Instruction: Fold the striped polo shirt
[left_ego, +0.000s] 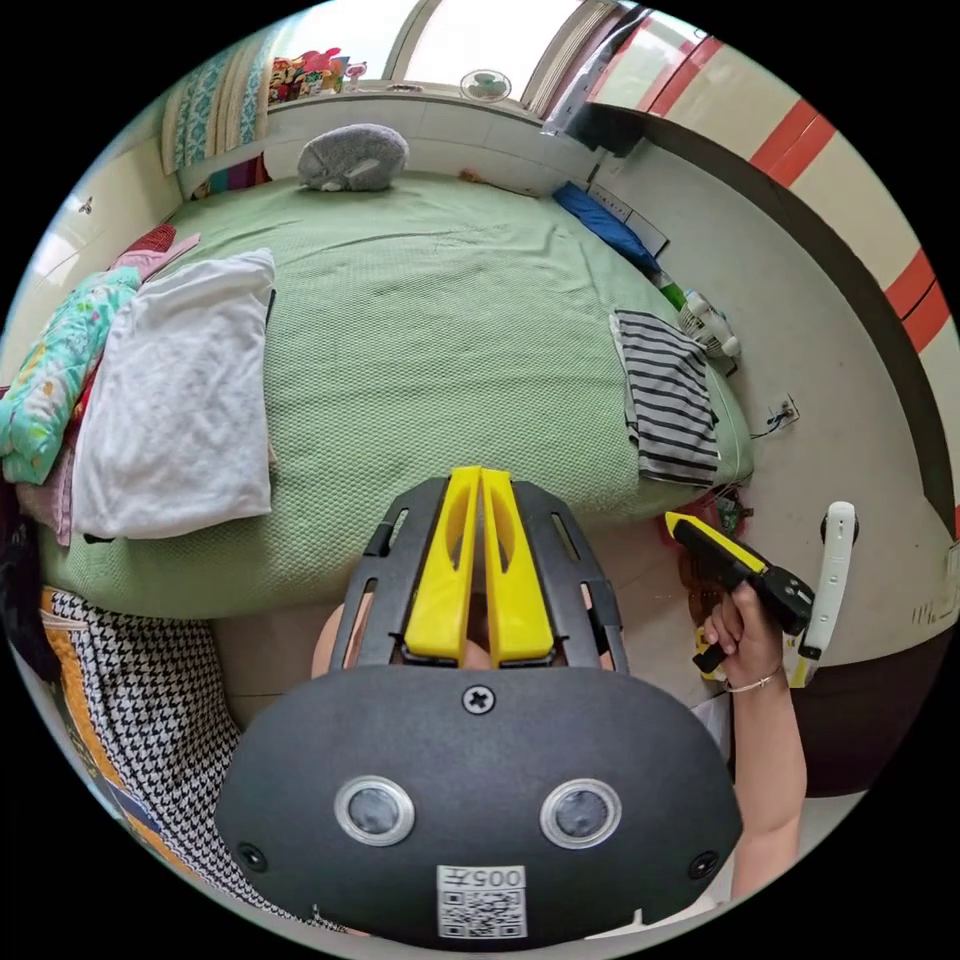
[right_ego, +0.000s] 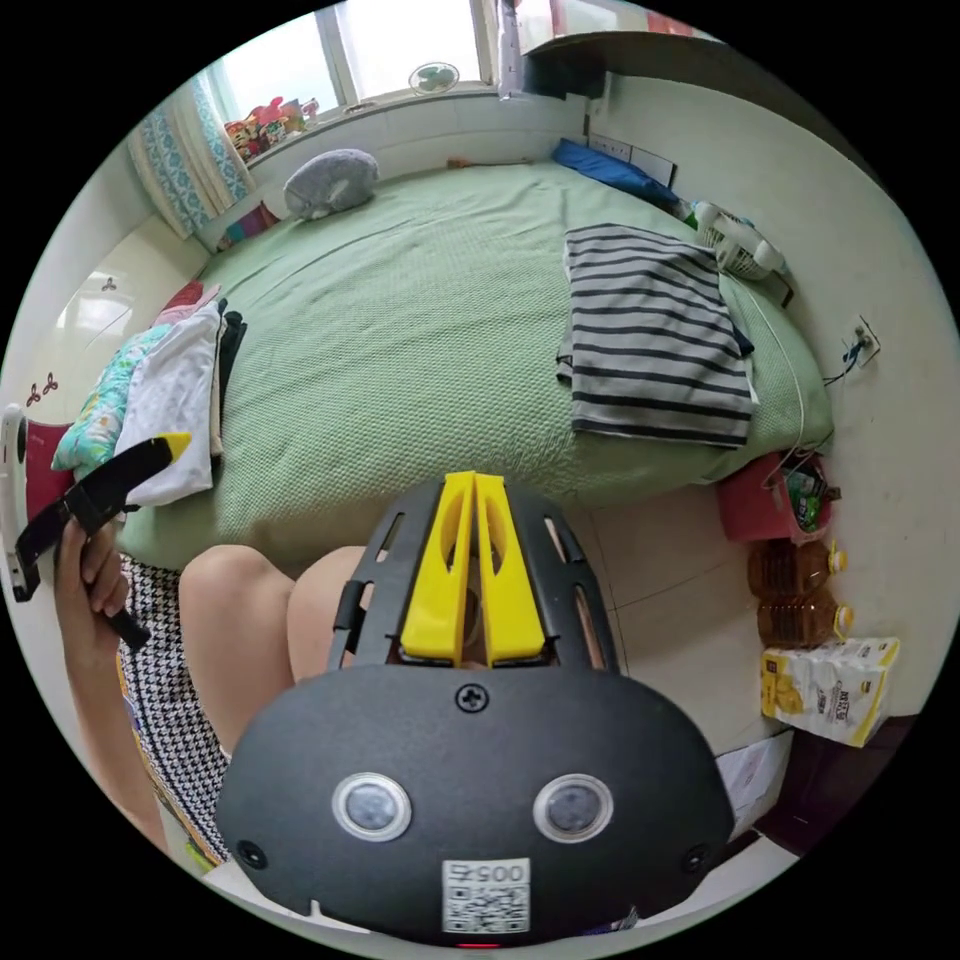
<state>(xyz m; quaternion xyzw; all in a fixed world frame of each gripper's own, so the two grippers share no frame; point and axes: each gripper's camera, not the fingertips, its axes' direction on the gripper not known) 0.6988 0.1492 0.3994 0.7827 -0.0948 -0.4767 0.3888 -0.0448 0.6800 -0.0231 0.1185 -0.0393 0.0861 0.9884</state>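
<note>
I get bright, even daylight from the window (left_ego: 440, 40) behind the bed (left_ego: 420, 330), its panes blown out to white. Shadows on the bed are soft. Both fisheye views are sharp at centre, with walls bowing hard toward the black circular edges.

Readable only as mirrored digits and a square code on the white sticker (left_ego: 481, 901) on each gripper's black housing; package print illegible.
</note>
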